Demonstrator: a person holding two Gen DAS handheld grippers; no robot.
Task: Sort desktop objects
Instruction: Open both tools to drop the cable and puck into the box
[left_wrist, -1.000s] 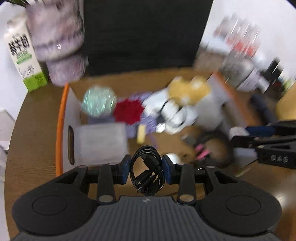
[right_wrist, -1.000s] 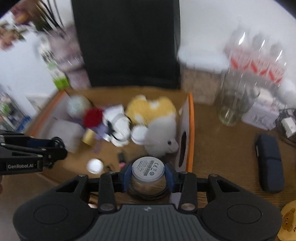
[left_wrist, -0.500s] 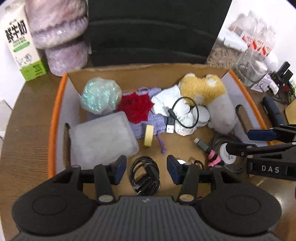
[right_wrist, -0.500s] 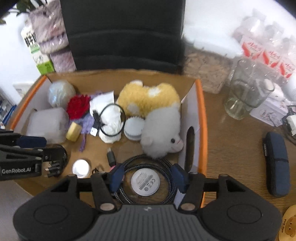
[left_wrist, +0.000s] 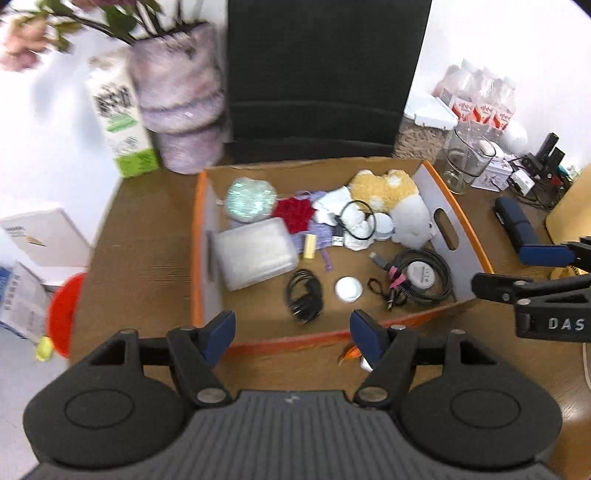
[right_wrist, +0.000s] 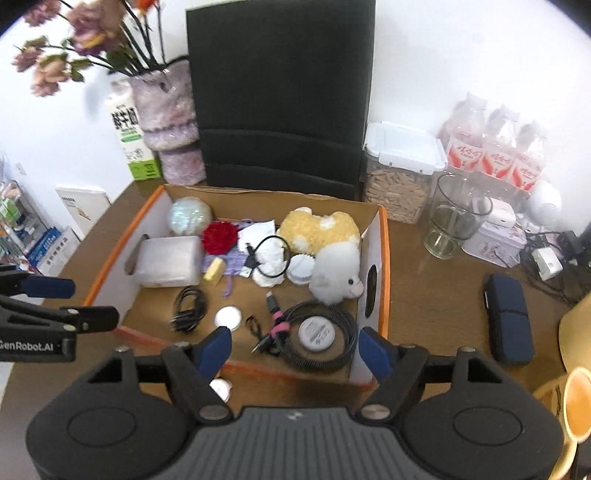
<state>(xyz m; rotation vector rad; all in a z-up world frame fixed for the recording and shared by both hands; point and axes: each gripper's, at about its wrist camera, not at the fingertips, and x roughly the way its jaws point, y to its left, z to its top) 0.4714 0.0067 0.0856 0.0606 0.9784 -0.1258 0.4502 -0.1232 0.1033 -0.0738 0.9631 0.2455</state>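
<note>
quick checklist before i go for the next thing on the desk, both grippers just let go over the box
1. Left gripper empty: ok, jaws opening, nothing between them.
2. Right gripper empty: ok, jaws opening, nothing between them.
3. Black cable bundle lying inside the cardboard box: ok.
4. Round charger with braided cable inside the box: ok, near the right wall.
5. Items left outside the box: not ok, the dark blue case and a small white object sit on the table.
6. Grippers apart from each other: ok.
</note>
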